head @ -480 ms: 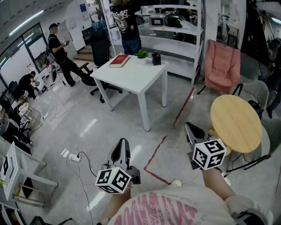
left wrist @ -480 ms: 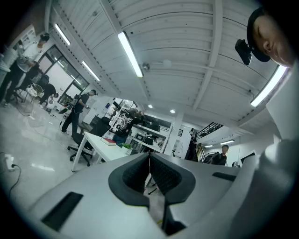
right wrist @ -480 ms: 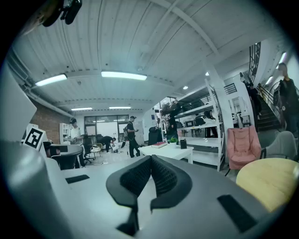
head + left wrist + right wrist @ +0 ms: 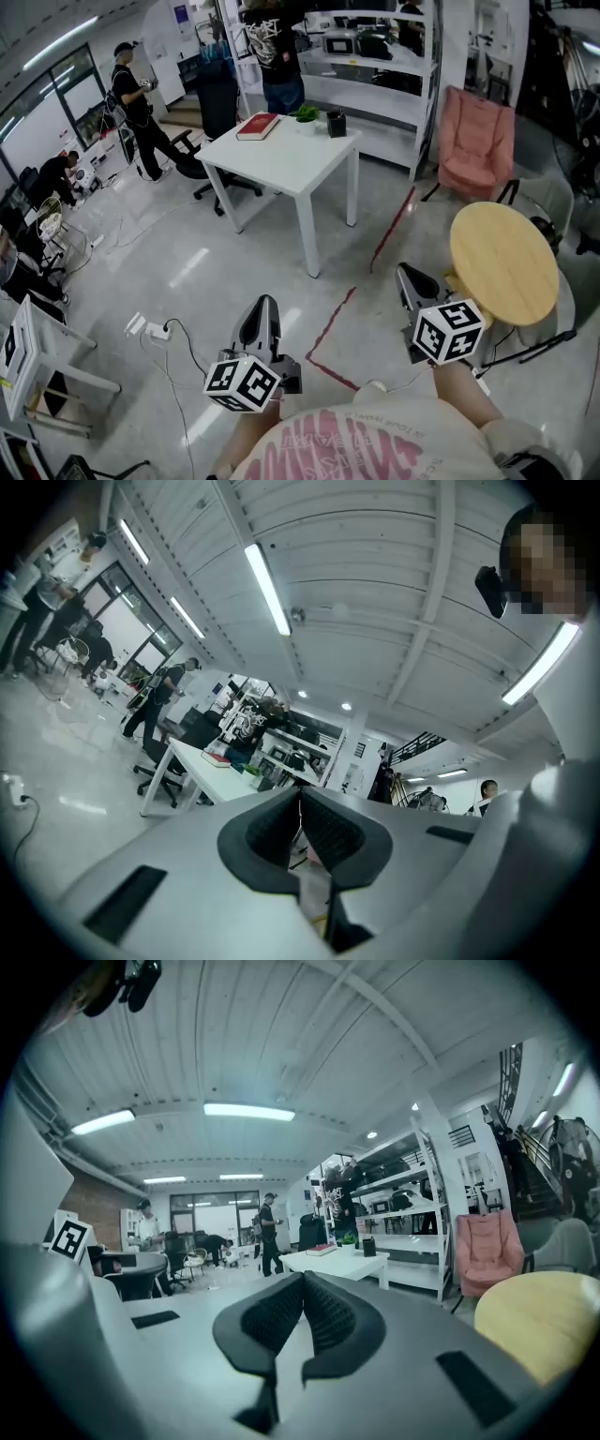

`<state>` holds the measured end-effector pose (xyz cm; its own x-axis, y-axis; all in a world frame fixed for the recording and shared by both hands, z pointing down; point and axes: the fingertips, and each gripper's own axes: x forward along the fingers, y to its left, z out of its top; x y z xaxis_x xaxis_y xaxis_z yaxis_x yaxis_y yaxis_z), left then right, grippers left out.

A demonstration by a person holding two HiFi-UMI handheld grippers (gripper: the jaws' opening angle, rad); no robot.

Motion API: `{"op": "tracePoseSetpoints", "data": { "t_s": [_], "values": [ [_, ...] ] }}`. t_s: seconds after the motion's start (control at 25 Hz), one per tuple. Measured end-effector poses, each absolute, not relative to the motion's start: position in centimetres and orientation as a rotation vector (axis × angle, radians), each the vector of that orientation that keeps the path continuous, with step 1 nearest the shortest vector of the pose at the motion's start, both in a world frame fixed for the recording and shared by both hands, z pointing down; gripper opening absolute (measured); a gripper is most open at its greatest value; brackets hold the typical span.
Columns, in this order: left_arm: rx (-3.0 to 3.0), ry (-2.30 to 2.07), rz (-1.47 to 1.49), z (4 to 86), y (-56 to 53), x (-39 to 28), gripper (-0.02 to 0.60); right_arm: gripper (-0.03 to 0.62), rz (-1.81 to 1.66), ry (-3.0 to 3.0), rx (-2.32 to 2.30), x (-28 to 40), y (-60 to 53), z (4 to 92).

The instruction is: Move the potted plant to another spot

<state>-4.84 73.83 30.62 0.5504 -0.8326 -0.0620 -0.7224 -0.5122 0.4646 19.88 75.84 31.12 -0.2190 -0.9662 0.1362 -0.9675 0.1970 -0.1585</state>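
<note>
Since the potted plant [image 4: 304,114] sits well away on the white table [image 4: 281,164], beside the red book [image 4: 258,126], you carry your left gripper [image 4: 263,314] and right gripper [image 4: 409,281] low, jaws together, gripping nothing.

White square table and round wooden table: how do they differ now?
The white square table has a square top; the round wooden table a round one. The white one carries a red book, a green potted plant and a black container; the round one carries nothing. The white one stands far ahead, the round one near. Both stand on grey floor.
</note>
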Motion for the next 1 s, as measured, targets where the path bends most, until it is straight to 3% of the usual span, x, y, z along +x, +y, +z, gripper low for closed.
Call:
{"op": "tracePoseSetpoints", "data": {
  "t_s": [0.4,1.0],
  "values": [
    [2.379,-1.283,-0.411,31.2,71.8,-5.5,0.025,0.014,0.525,-2.469,1.969,21.0,72.5,32.6],
    [2.365,-1.323,-0.532,27.0,54.8,-0.3,0.025,0.014,0.424,-2.568,1.803,25.9,53.5,29.4]
  ]
}}
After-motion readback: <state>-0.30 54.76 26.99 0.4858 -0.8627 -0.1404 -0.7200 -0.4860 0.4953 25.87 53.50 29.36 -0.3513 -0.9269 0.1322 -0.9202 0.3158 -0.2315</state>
